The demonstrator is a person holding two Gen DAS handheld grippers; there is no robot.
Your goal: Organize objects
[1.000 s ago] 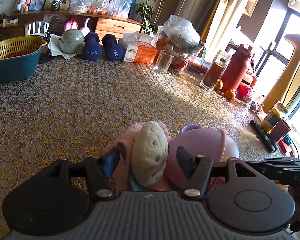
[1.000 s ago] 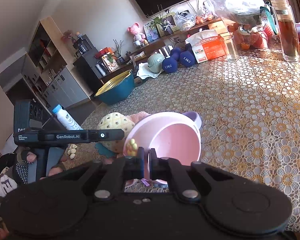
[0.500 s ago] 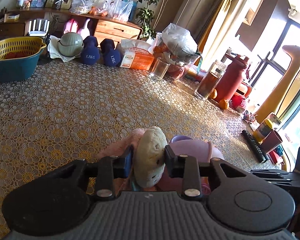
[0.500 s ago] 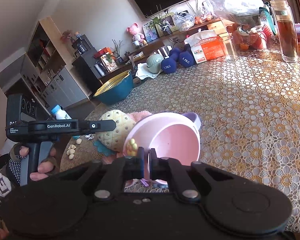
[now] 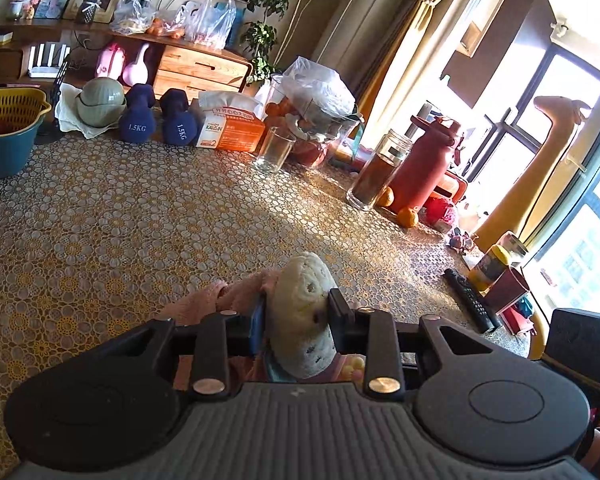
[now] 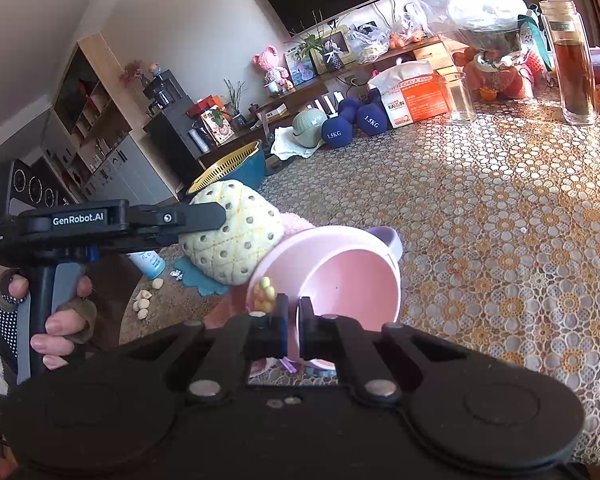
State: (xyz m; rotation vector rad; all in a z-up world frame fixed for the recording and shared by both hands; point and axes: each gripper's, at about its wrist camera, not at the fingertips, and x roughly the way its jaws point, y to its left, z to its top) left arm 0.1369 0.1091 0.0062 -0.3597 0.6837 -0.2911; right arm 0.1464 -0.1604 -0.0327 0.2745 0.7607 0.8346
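My left gripper (image 5: 296, 316) is shut on a pale yellow plush pineapple (image 5: 302, 320) and holds it lifted above the table; it also shows in the right wrist view (image 6: 230, 236), clamped by the left gripper's fingers (image 6: 196, 216). A pink cloth (image 5: 220, 296) hangs behind it. My right gripper (image 6: 294, 322) is shut on the rim of a pink plastic bowl (image 6: 340, 276), tilted toward the camera, with a lilac handle (image 6: 392, 240). A small yellow toy piece (image 6: 264, 294) sits at the bowl's rim.
At the table's far edge stand a teal basket with yellow liner (image 5: 8, 136), blue dumbbells (image 5: 156, 120), an orange tissue box (image 5: 232, 128), a glass (image 5: 274, 150), a tea jar (image 5: 376, 176) and a red bottle (image 5: 424, 164). A remote (image 5: 470, 300) lies right.
My left gripper closed on the plush pineapple and lifted it up and left, away from the bowl. My right gripper stayed shut on the pink bowl's rim.
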